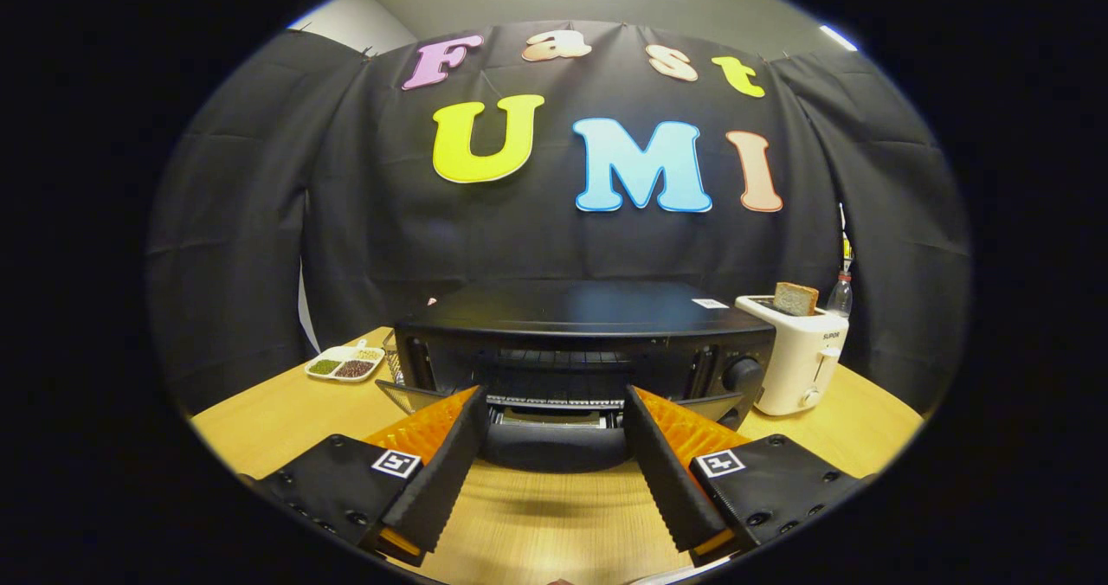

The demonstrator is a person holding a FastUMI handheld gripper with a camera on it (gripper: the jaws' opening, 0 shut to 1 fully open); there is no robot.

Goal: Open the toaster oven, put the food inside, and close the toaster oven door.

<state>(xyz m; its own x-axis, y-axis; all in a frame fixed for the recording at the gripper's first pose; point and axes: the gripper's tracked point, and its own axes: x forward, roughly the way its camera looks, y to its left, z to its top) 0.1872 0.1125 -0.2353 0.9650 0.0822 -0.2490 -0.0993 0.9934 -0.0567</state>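
**Fingers lining up on the toaster oven door**

Gripper view is showing the gripper (554,399) facing the black toaster oven (582,343) squarely on the table (554,524), its fingers spread apart and grasping nothing. Between them, the oven door (554,445) is hanging dropped open, seemingly so food can go in. Beside the oven, a white toaster (796,360) is carrying a bread slice (795,298); a sectioned dish (345,364) is waiting opposite.

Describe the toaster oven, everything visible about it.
The toaster oven is a black, boxy, metal-looking appliance standing upright on the wooden table. Its door hangs open, folded down toward the gripper, whose fingers are spread apart at either side of it. A wire rack shows inside, and a round knob sits beside the opening, on the side of the white toaster.
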